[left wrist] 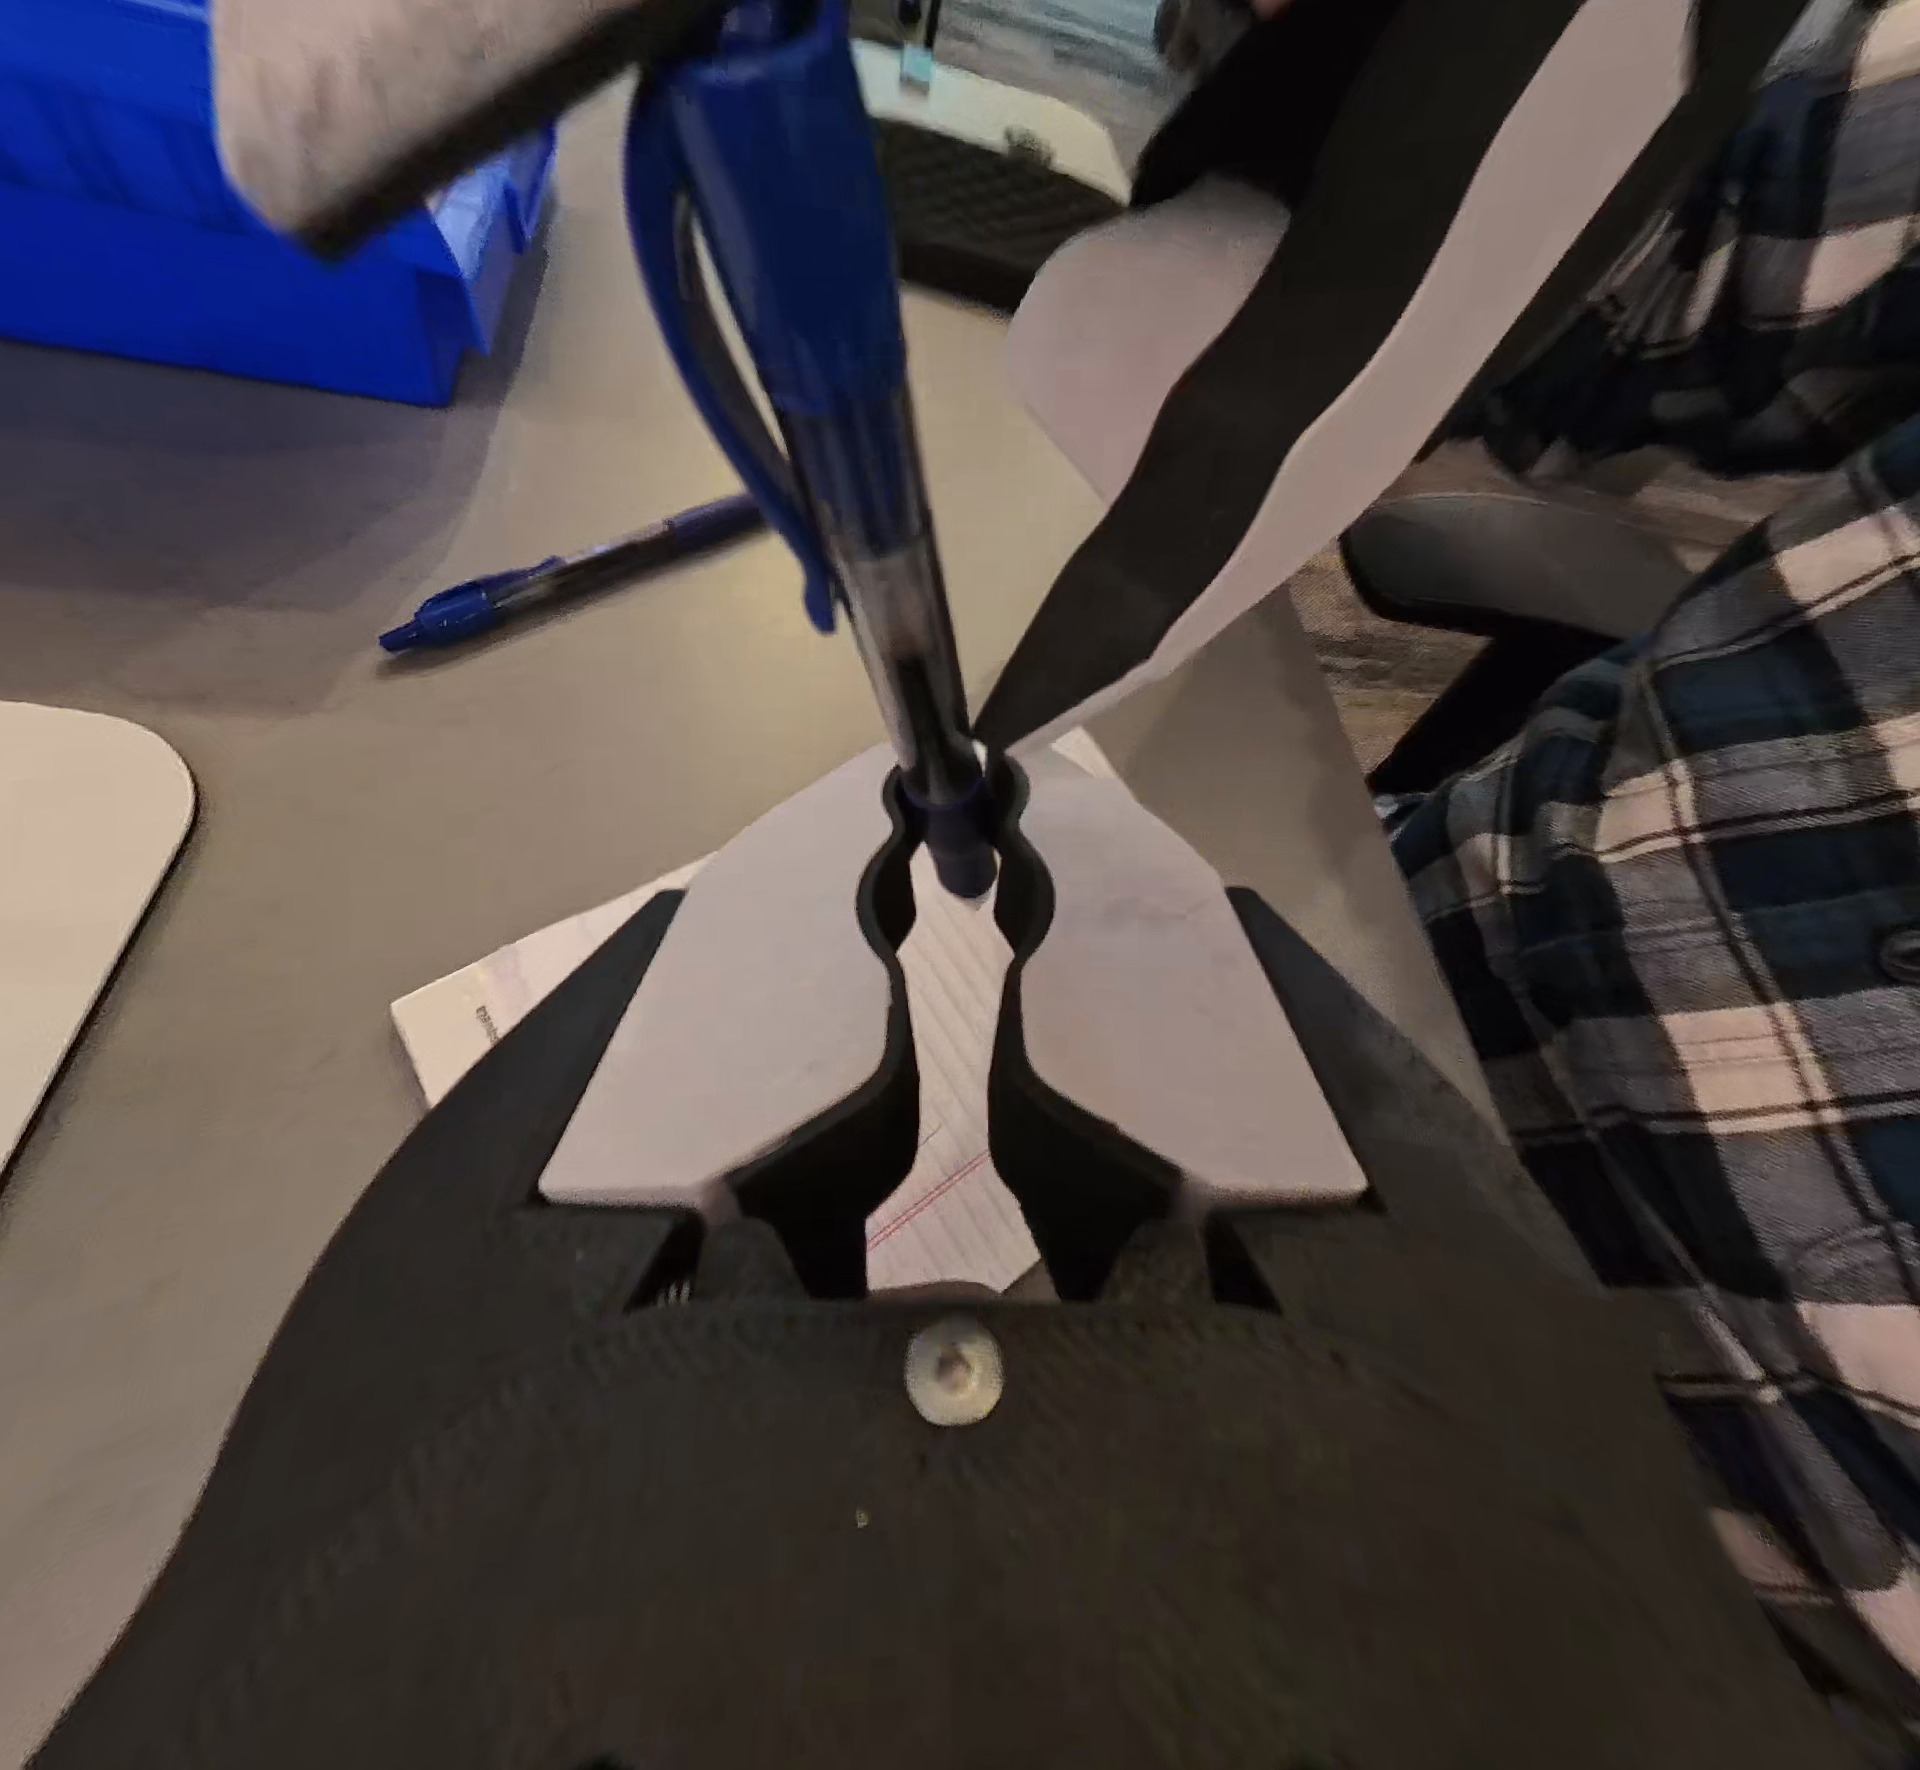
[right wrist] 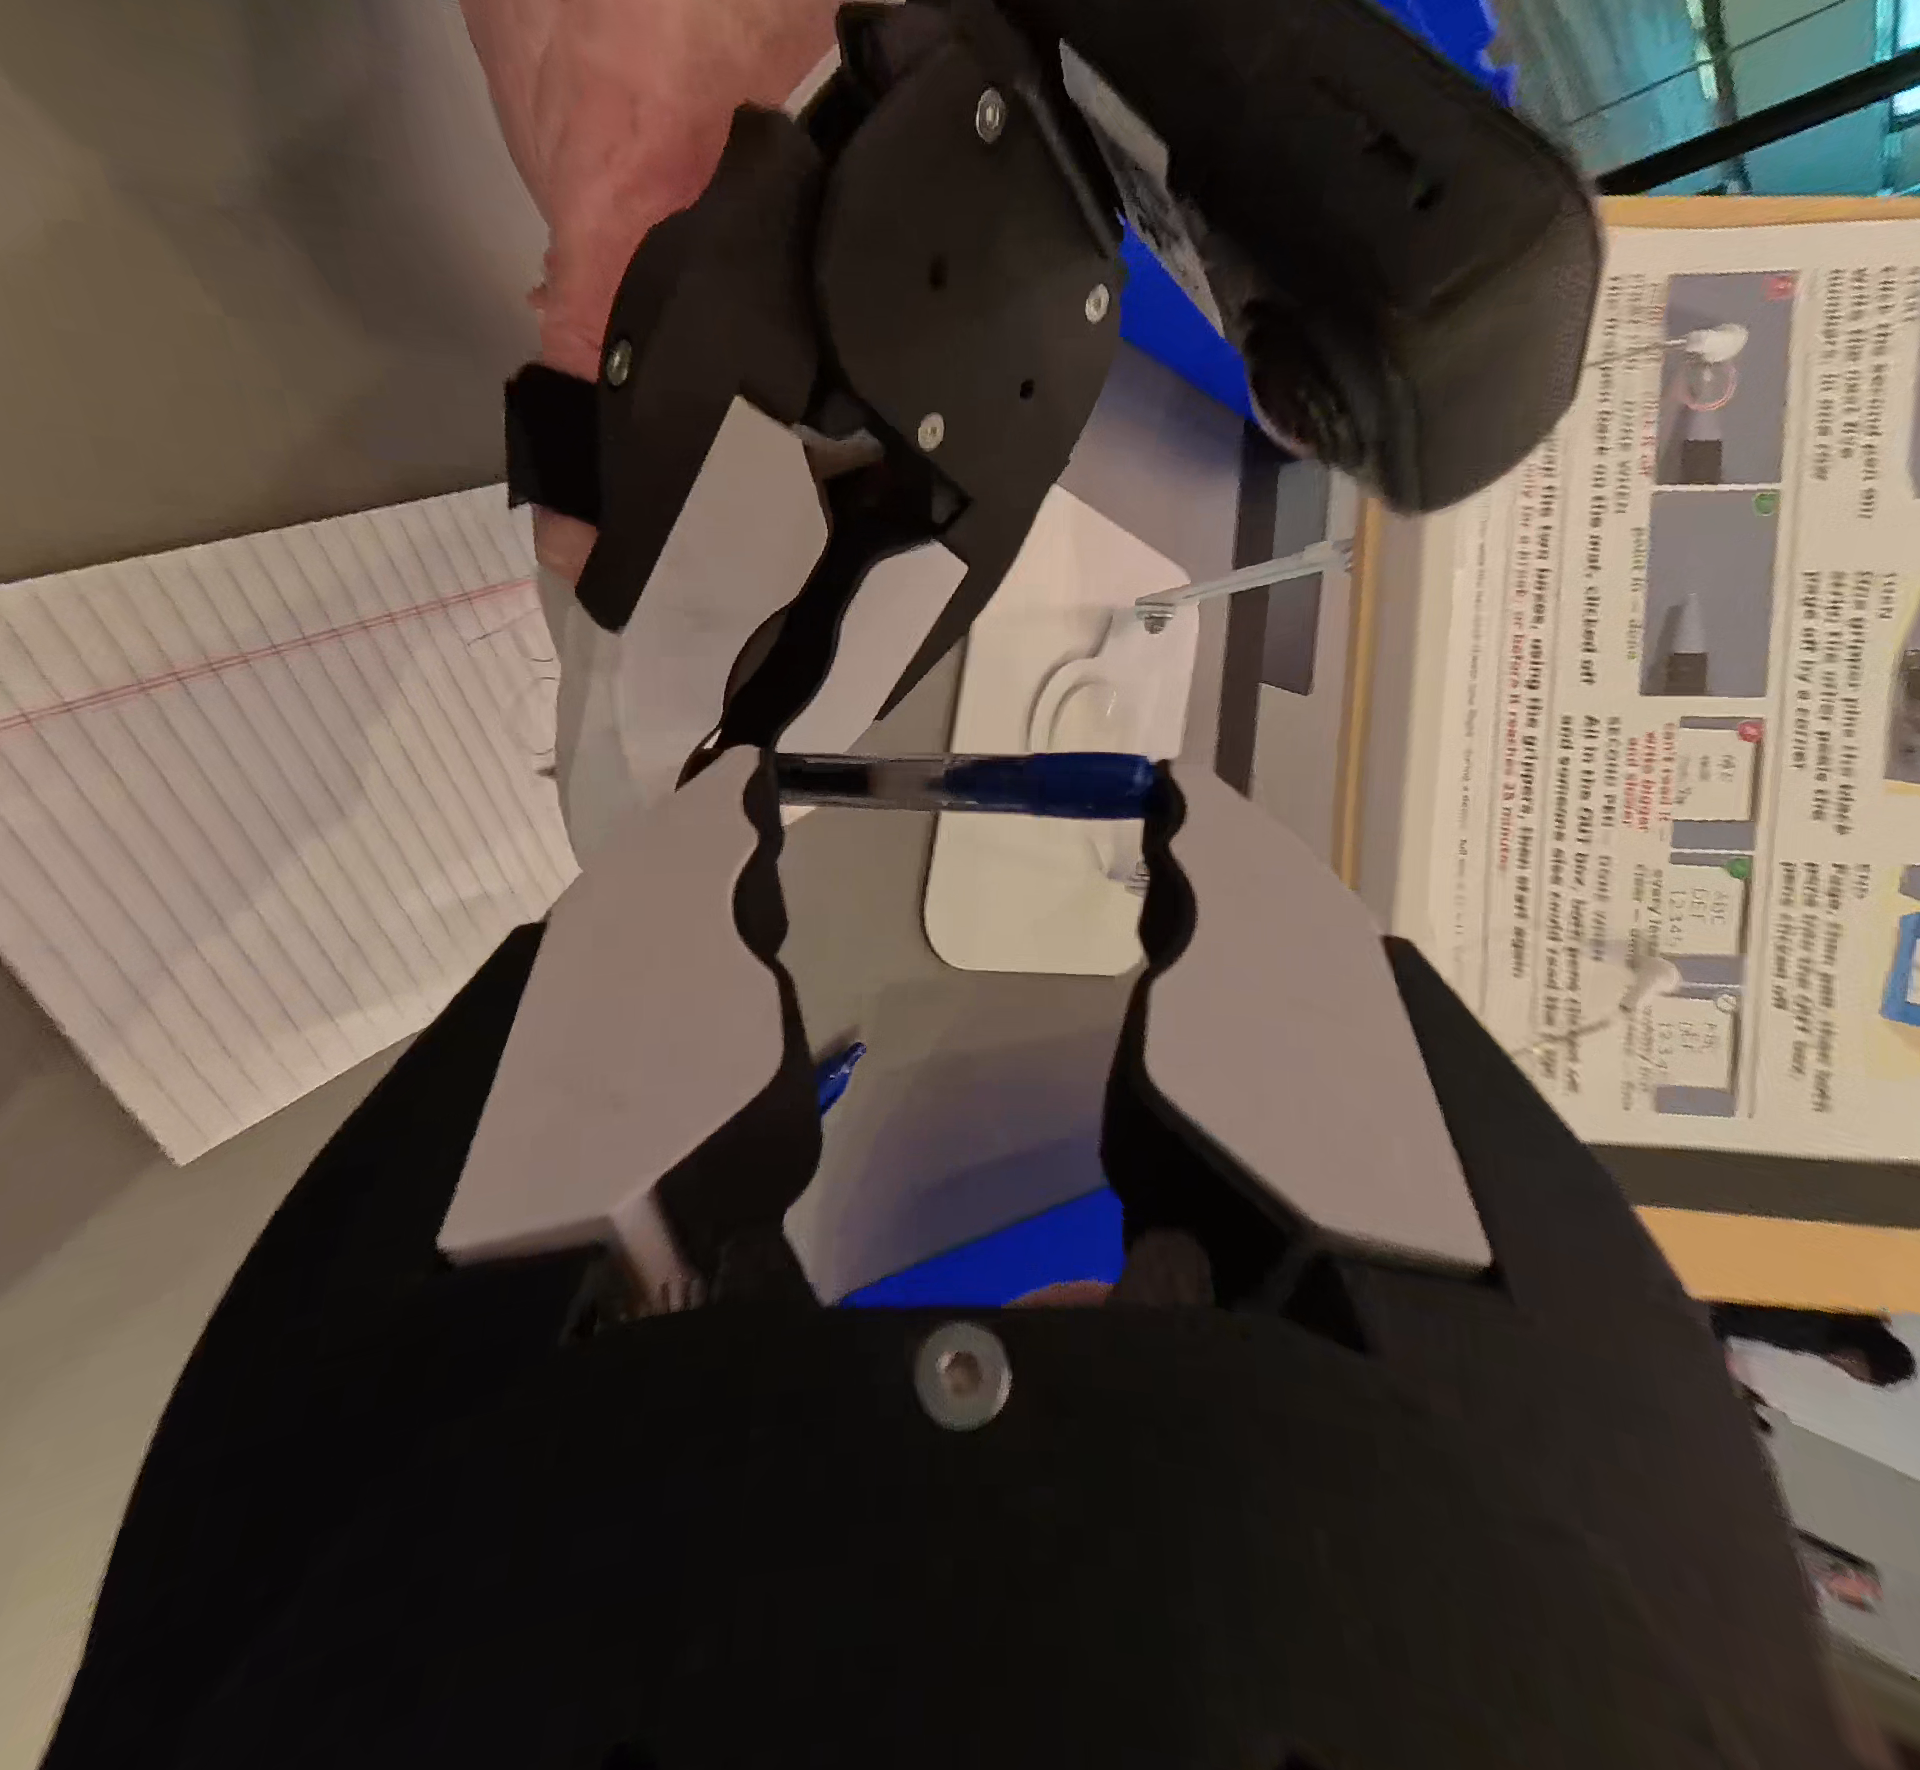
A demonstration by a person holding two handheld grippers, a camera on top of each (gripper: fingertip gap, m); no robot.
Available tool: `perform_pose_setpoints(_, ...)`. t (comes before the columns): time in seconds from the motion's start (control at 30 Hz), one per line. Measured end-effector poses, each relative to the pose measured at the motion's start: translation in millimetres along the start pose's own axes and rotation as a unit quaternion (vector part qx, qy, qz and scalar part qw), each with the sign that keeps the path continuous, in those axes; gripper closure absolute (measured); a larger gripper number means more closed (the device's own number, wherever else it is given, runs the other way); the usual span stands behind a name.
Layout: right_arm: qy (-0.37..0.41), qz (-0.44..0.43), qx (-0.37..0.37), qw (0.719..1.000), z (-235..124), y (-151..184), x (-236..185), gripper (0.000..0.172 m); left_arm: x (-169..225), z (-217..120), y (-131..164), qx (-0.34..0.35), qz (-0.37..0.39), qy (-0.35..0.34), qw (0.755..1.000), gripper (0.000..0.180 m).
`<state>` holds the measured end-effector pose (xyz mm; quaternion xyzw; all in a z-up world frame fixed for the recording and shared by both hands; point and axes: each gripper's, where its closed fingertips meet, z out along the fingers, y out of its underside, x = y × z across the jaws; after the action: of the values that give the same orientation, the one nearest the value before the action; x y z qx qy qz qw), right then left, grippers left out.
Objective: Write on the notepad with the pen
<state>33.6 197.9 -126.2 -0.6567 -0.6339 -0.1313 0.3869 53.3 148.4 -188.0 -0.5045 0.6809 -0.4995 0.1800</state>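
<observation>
Pen (left wrist: pixel 914 681) stands nearly upright above the notepad (left wrist: pixel 951 993), its blue grip end down between the fingertips of my left claw (left wrist: pixel 951 832). That claw is nearly pressed together, the curved black pads pinching the barrel just above the tip. The tip hangs close over the lined paper; I cannot tell whether it touches.

My right claw (right wrist: pixel 961 790) is spread wide along the pen's length. In the right wrist view the pen lies across from one fingertip to the other, clear barrel at one end and blue clicker end at the other; the far pad seems to meet the clicker end. From the left wrist view, one right finger (left wrist: pixel 1195 515) slants down beside the barrel and crowds the space right over my left fingertips.

Around them: a second blue pen (left wrist: pixel 582 572) lies flat on the grey bench (left wrist: pixel 312 837), well apart from the notepad. A blue bin (left wrist: pixel 156 214) stands at the back of the bench, and a white mat (left wrist: pixel 73 889) shows at the left edge. A person's plaid sleeve (left wrist: pixel 1662 993) fills the right side. An instruction sheet (right wrist: pixel 1662 681) on a board lies beyond the right claw.
</observation>
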Motion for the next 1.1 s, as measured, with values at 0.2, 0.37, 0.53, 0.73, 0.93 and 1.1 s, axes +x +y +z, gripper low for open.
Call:
perform_pose_setpoints(0.2,-0.012,0.138,0.053,0.989,-15,2,19,0.099,-2,-3,-11,0.018,0.002,-0.017,1.000,0.170)
perform_pose_setpoints(0.37,-0.116,0.356,0.144,0.916,-9,5,0,0.113,-16,-12,-9,-0.007,0.020,-0.094,0.995,0.170)
perform_pose_setpoints(0.53,-0.192,0.427,0.167,0.867,9,-4,-29,0.134,-24,-9,-1,-0.071,0.060,-0.172,0.981,0.170)
perform_pose_setpoints(0.73,-0.189,0.463,0.164,0.850,15,-1,-29,0.156,-30,-11,7,-0.120,0.095,-0.220,0.963,0.170)
perform_pose_setpoints(0.93,-0.172,0.467,0.186,0.847,9,0,-21,0.161,-25,-9,-1,-0.089,0.095,-0.203,0.970,0.166)
perform_pose_setpoints(1.1,-0.144,0.470,0.266,0.829,-2,-6,-7,0.162,-19,-12,-18,-0.005,0.050,-0.155,0.987,0.171)
